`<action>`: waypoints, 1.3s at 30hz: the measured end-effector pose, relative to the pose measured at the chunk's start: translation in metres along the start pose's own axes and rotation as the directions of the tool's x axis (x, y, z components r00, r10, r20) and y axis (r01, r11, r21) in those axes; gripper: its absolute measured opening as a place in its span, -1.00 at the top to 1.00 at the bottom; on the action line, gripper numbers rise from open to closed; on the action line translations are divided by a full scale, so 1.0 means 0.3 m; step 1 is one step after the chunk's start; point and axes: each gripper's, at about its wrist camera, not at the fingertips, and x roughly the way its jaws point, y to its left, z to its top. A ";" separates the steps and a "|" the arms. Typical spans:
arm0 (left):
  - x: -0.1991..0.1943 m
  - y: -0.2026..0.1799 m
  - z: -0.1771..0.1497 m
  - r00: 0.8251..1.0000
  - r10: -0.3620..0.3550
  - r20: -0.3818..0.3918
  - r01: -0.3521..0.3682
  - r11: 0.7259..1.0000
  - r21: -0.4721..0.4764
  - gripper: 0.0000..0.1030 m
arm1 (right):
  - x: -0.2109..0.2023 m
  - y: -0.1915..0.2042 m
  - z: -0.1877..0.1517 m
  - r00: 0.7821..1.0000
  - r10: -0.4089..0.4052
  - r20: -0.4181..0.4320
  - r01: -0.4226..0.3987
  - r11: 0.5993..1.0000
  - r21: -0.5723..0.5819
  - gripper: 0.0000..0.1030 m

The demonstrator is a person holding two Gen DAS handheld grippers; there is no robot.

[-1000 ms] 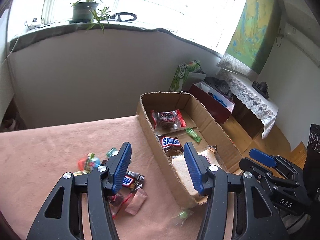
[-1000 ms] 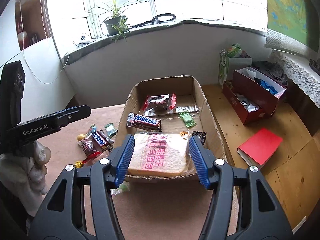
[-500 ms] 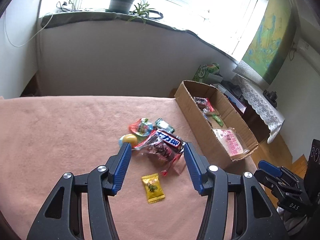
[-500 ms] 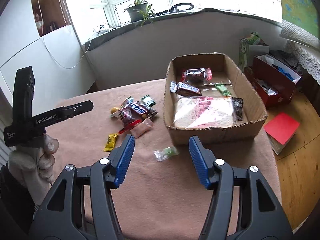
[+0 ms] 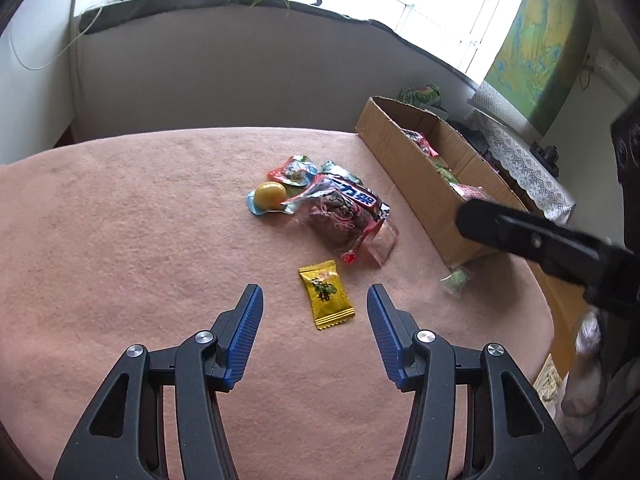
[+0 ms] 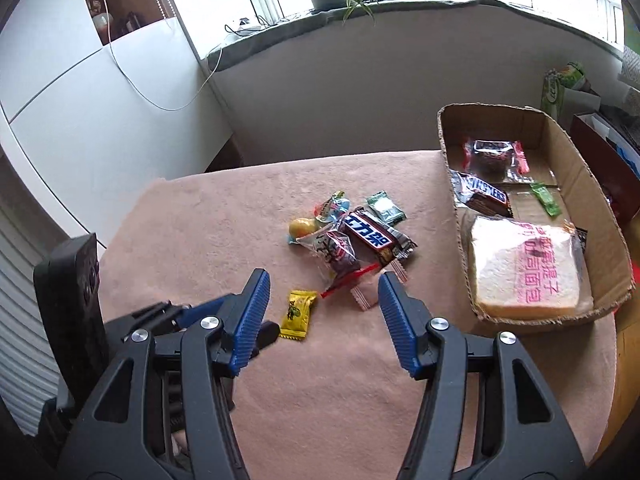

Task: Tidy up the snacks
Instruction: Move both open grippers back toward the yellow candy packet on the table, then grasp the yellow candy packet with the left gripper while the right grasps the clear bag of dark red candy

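The left hand-held gripper [image 5: 315, 300] is hovering with its blue ribbed fingers spread wide and holding nothing, and the small flat yellow foil candy packet [image 5: 326, 294] is lying between the fingertips on the bench covered in pink fleece cloth [image 5: 140, 220]. The packet is looking light, thin and crinkly, likely slippery; pinching across its narrow middle, not the crimped ends, seems safest. The right hand-held gripper [image 6: 323, 292] is also hanging spread and empty above the cloth. Just beyond the packet, a loose pile of mixed wrapped sweets [image 5: 332, 204] is waiting, and the open brown cardboard box [image 6: 600, 216] holding a wrapped slice of bread [image 6: 524, 268] is sitting at the bench's right edge.
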 end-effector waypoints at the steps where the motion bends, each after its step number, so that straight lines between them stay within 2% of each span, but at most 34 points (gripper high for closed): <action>1: 0.010 -0.007 0.000 1.000 -0.006 -0.003 0.006 1.000 -0.002 0.03 | 0.021 0.002 0.019 1.000 0.005 -0.014 -0.005 1.000 0.008 -0.15; 5: 0.039 -0.027 -0.002 1.000 -0.007 -0.011 0.007 1.000 -0.002 0.27 | 0.116 -0.009 0.072 0.996 0.034 -0.086 -0.030 0.998 0.050 0.08; 7: 0.053 -0.021 0.000 1.000 -0.009 -0.019 0.009 1.000 -0.017 0.34 | 0.161 -0.016 0.086 0.993 0.026 -0.118 -0.019 0.998 0.054 0.12; 14: 0.097 0.007 0.014 0.999 -0.017 -0.038 0.014 0.997 -0.072 0.34 | 0.287 -0.050 0.098 0.979 0.026 -0.201 -0.009 0.996 0.088 0.23; 17: 0.118 -0.003 0.011 0.998 -0.024 -0.055 0.021 0.998 -0.058 0.34 | 0.315 -0.057 0.102 0.977 0.017 -0.211 0.002 0.996 0.088 0.23; 22: 0.133 -0.010 0.012 0.998 0.006 -0.063 -0.009 0.999 -0.038 0.34 | 0.352 -0.061 0.106 0.973 0.016 -0.231 0.004 0.996 0.087 0.23; 24: 0.135 -0.018 0.013 0.997 0.032 -0.065 -0.033 0.999 -0.015 0.39 | 0.369 -0.065 0.107 0.971 0.024 -0.239 -0.001 0.995 0.098 0.23; 26: 0.135 -0.015 0.012 0.997 0.050 -0.063 -0.050 0.999 -0.006 0.52 | 0.381 -0.065 0.105 0.969 0.025 -0.244 0.000 0.995 0.101 0.23; 32: 0.114 0.014 0.007 0.997 0.048 -0.064 -0.048 0.999 0.001 0.57 | 0.387 -0.061 0.097 0.967 0.041 -0.253 -0.015 0.994 0.107 0.23; 37: 0.099 0.039 -0.002 0.997 0.050 -0.063 -0.050 0.999 -0.002 0.58 | 0.398 -0.045 0.086 0.965 0.019 -0.262 0.000 0.997 0.074 0.23; 39: 0.085 0.033 -0.019 0.997 0.055 -0.062 -0.056 0.998 -0.002 0.59 | 0.397 -0.041 0.083 0.966 0.018 -0.259 0.001 0.997 0.075 0.32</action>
